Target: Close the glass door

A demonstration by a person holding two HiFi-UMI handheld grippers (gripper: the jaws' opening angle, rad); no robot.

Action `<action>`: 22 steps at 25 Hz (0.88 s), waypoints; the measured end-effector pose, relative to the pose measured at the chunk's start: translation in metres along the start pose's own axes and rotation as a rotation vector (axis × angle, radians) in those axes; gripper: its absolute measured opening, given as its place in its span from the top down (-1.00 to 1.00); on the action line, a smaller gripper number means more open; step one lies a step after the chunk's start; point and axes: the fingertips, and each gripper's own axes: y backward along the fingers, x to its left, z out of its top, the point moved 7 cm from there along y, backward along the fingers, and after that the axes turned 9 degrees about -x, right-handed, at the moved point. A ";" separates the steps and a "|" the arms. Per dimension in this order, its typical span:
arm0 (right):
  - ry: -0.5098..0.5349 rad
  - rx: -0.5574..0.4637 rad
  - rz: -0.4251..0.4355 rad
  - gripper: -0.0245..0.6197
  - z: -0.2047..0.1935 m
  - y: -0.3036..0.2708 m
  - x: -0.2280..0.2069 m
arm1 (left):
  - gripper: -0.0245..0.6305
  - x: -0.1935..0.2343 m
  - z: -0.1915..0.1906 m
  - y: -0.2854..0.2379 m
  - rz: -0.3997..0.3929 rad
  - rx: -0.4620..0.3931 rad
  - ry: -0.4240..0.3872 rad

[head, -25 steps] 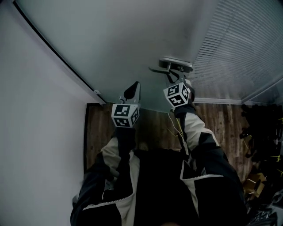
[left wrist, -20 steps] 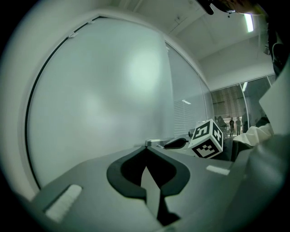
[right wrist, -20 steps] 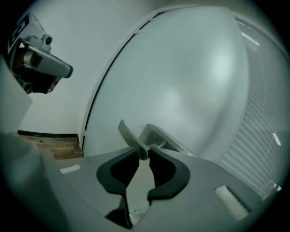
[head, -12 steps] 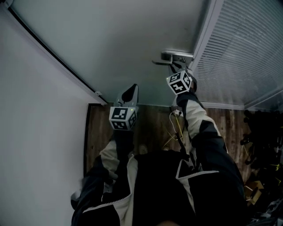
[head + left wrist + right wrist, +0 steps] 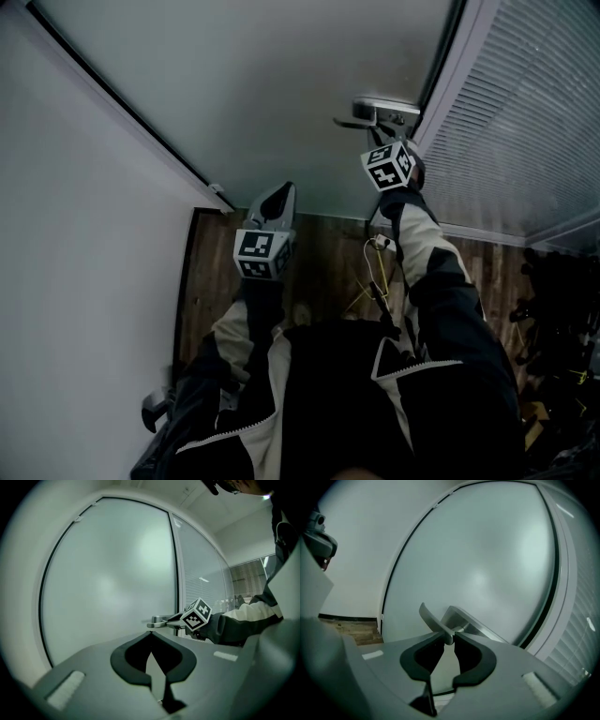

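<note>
The frosted glass door fills the upper middle of the head view, with its metal handle near its right edge. My right gripper is shut on that handle. In the right gripper view the lever passes between the pinched fingertips of the right gripper. My left gripper hovers lower left of the handle, close to the glass, shut with nothing in it. From the left gripper view, its own tips meet below the handle, where the right gripper grips.
A white wall runs down the left. A glass panel with blinds and the pale door frame stand to the right of the door. Wooden floor lies below, with dark clutter at the far right.
The right gripper has travelled up and to the right with the handle, and the door's right edge has swung close to the frame. The left gripper has barely shifted.
</note>
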 end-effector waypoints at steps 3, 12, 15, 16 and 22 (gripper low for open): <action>0.013 -0.002 0.009 0.69 -0.004 0.000 0.003 | 0.91 -0.001 -0.005 0.000 0.005 -0.004 0.012; -0.314 -0.235 -0.012 0.89 0.017 0.097 0.000 | 0.91 -0.018 0.007 -0.031 -0.037 -0.034 0.045; -0.405 -0.321 -0.013 0.91 0.021 0.147 0.017 | 0.91 -0.034 0.009 -0.041 -0.065 -0.050 0.069; -0.424 -0.332 -0.018 0.91 0.019 0.159 0.022 | 0.91 -0.041 0.009 -0.045 -0.075 -0.054 0.073; -0.486 -0.315 -0.051 0.92 -0.004 0.204 0.016 | 0.91 -0.089 0.005 -0.062 -0.111 -0.044 0.056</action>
